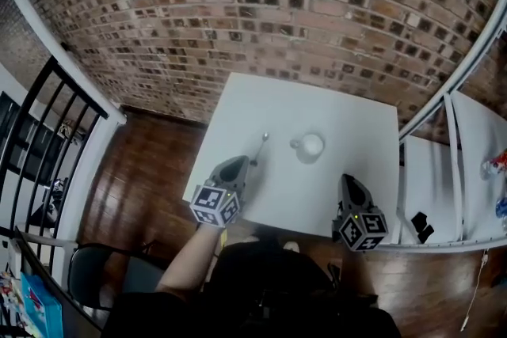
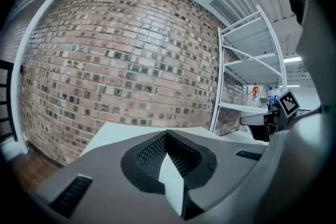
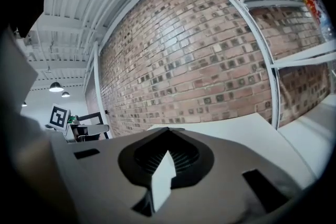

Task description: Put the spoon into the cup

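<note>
Brick wall [image 1: 238,12] behind, white square table [image 1: 348,131] in the head view: slim metal spoon [image 1: 260,148] lies flat left of the round white cup [image 1: 309,146], left gripper [image 1: 235,165] level by its handle, right gripper [image 1: 349,184] well apart. Left gripper view: grey fingers [image 2: 115,170] together, empty. Right gripper view: fingers [image 3: 105,165] together, empty.

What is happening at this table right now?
A person holds a gripper in each hand at the near edge of a white table. A spoon lies on it, left of a white cup. The left gripper is close to the spoon's handle, the right gripper farther right. Both are shut and empty; the spoon is not yet in the cup.
</note>
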The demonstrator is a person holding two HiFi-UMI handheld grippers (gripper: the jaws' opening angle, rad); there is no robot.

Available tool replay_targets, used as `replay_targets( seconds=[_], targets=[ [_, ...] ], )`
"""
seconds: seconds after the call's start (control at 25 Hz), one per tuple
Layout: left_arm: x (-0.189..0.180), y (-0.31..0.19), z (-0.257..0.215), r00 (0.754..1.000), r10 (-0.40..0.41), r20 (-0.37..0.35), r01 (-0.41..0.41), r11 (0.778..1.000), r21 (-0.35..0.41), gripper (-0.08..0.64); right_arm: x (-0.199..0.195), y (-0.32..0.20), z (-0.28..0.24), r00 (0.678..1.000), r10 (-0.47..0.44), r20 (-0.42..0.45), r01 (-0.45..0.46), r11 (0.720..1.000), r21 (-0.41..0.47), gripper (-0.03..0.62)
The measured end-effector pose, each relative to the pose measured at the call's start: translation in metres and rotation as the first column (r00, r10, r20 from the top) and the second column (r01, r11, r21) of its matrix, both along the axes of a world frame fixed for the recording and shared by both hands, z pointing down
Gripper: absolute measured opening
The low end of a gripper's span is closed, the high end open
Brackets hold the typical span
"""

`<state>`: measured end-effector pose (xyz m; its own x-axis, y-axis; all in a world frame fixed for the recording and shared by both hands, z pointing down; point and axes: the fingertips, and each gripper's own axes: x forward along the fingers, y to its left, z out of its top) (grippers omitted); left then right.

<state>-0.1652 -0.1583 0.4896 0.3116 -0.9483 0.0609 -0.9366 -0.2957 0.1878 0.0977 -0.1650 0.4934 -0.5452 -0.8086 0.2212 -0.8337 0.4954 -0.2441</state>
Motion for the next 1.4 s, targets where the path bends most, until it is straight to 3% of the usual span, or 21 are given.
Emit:
replay_targets(
  seconds=[0.2,0.52,0.64,0.8,0.92,1.28,1.4],
  targets=[
    [-0.001,-0.007,0.041,1.000,0.004,0.030,0.000,0.993,-0.118,0.000,-0.006,0.003,0.023,1.000,-0.025,-0.019,0.024,0.998,-0.058,0.005],
    [0.003,-0.032,0.102,0.995,-0.010,0.098,0.038,0.956,-0.291,0.000,-0.009,0.003,0.061,0.998,-0.062,-0.026,0.057,0.985,-0.160,0.005],
    [0.005,-0.044,0.125,0.992,-0.018,0.129,0.061,0.940,-0.337,0.041,-0.012,0.002,0.067,0.996,-0.081,-0.029,0.075,0.982,-0.173,0.005],
    [0.002,-0.054,0.156,0.986,-0.024,0.163,0.090,0.908,-0.409,0.188,-0.014,0.006,0.076,0.995,-0.091,-0.028,0.084,0.977,-0.196,0.005],
    [-0.002,-0.062,0.177,0.984,-0.042,0.172,0.119,0.877,-0.465,0.193,-0.009,0.006,0.081,0.996,-0.084,-0.027,0.077,0.976,-0.206,0.005],
    [0.000,-0.079,0.204,0.981,-0.015,0.193,0.121,0.824,-0.554,0.195,0.004,0.000,0.078,0.998,-0.052,-0.024,0.046,0.977,-0.208,0.005],
    [0.001,-0.078,0.207,0.973,-0.003,0.229,0.131,0.827,-0.547,0.195,0.005,-0.003,0.075,0.999,-0.049,-0.023,0.043,0.978,-0.204,0.005]
  ],
)
